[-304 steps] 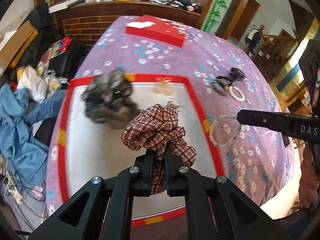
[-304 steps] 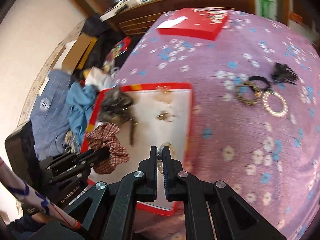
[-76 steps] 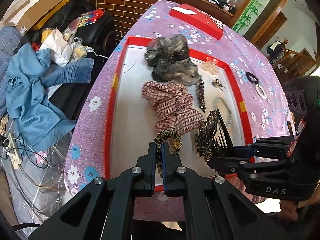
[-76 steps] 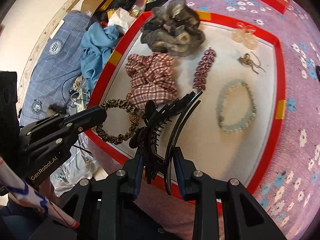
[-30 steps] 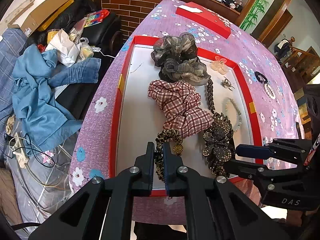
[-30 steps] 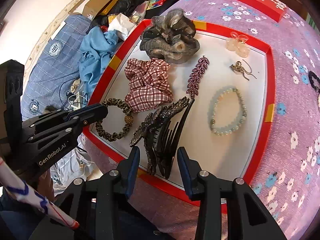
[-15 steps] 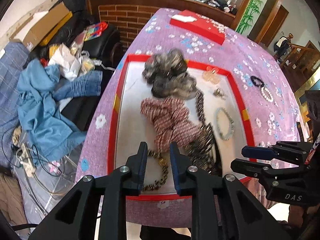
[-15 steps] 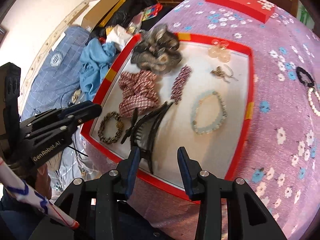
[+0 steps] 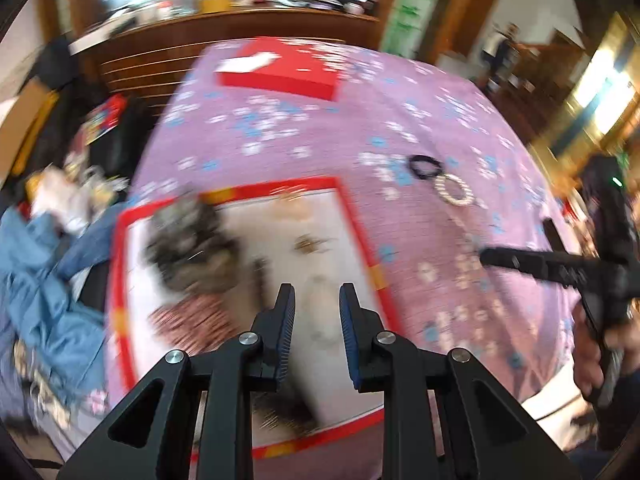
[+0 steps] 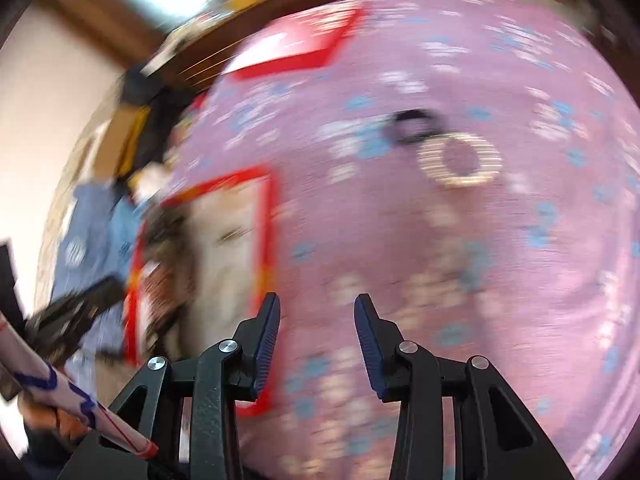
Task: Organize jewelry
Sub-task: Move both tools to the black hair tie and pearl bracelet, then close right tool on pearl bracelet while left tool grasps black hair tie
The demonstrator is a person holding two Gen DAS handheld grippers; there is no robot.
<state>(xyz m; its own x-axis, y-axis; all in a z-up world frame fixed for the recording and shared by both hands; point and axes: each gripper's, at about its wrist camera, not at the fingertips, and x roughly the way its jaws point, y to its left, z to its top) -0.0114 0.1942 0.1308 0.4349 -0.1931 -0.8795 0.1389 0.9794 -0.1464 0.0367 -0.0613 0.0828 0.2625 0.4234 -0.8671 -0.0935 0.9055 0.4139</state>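
Note:
Both views are motion-blurred. My left gripper (image 9: 317,292) is open with nothing between its fingers, above the red-rimmed white tray (image 9: 360,224). In the tray lie a grey scrunchie (image 9: 188,240), a plaid scrunchie (image 9: 188,320) and a small gold piece (image 9: 306,245). On the purple flowered cloth to the right of the tray lie a pearl bracelet (image 9: 442,194) and a black hair tie (image 9: 414,166). My right gripper (image 10: 317,298) is open and empty over bare cloth, just right of the tray's rim (image 10: 266,216). The pearl bracelet (image 10: 460,179) and the hair tie (image 10: 404,118) lie ahead of it.
A flat red box (image 9: 280,74) lies at the far end of the table. Blue clothes (image 9: 36,280) and clutter sit off the table's left edge. A wooden counter (image 9: 224,28) stands behind. A hand (image 9: 592,356) holds the right gripper at the right.
The left jaws have opened and let go of the leopard-print hair tie, which lies in the tray. Both grippers have swung up and to the right, away from the tray's near end.

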